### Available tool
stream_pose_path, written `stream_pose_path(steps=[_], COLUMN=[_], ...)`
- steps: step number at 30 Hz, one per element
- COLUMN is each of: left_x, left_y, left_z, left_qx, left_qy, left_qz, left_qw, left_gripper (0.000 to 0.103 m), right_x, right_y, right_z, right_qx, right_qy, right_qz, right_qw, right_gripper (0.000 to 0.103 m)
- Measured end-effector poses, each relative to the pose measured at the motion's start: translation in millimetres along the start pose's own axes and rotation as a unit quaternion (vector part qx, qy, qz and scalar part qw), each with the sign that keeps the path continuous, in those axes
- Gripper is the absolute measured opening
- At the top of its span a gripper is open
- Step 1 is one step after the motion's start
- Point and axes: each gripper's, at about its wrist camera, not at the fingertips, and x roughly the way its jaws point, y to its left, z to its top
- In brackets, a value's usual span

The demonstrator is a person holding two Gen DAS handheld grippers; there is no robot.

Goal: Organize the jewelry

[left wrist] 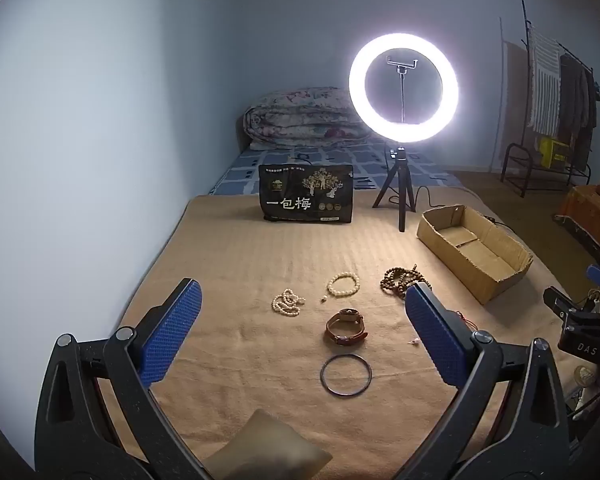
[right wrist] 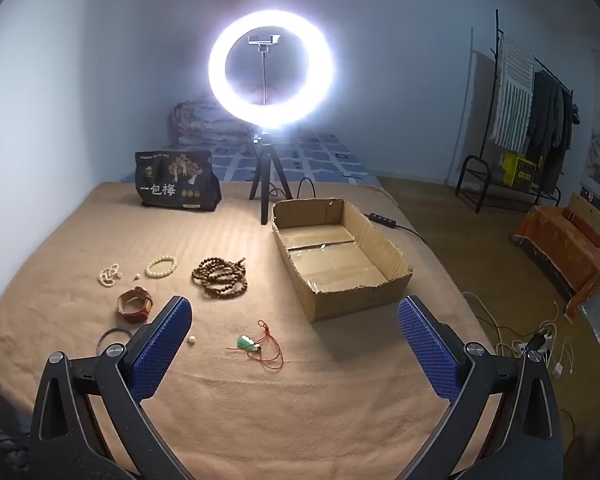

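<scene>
Jewelry lies on a tan blanket. In the left wrist view: a dark bangle (left wrist: 346,374), a brown leather watch (left wrist: 346,327), a cream bead bracelet (left wrist: 343,284), a small pearl strand (left wrist: 287,302) and brown wooden beads (left wrist: 400,278). The right wrist view adds a red cord with a green pendant (right wrist: 259,346) and a loose pearl (right wrist: 191,339). An empty cardboard box (right wrist: 364,300) sits to the right. My left gripper (left wrist: 302,332) is open above the watch and bangle. My right gripper (right wrist: 295,344) is open near the red cord, holding nothing.
A lit ring light on a tripod (left wrist: 402,200) and a black snack bag (left wrist: 306,194) stand at the back of the blanket. A folded quilt (left wrist: 300,118) lies behind. Cables and a power strip (right wrist: 540,344) lie on the floor at right.
</scene>
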Motion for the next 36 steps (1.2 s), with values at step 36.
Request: stream_pose_path(steps=[36], left_x=[1.8], left_y=[-0.5], left_z=[0.4], left_qx=[0.006], left_qy=[-0.005], left_qz=[-0.001], left_qw=[1.0000], left_gripper=[0.103], right_x=[2.4], right_y=[-1.6], right_z=[-1.4], right_qx=[0.001], right_qy=[0.007], right_qz=[-0.008], right_qw=[1.000], right_gripper=[0.102])
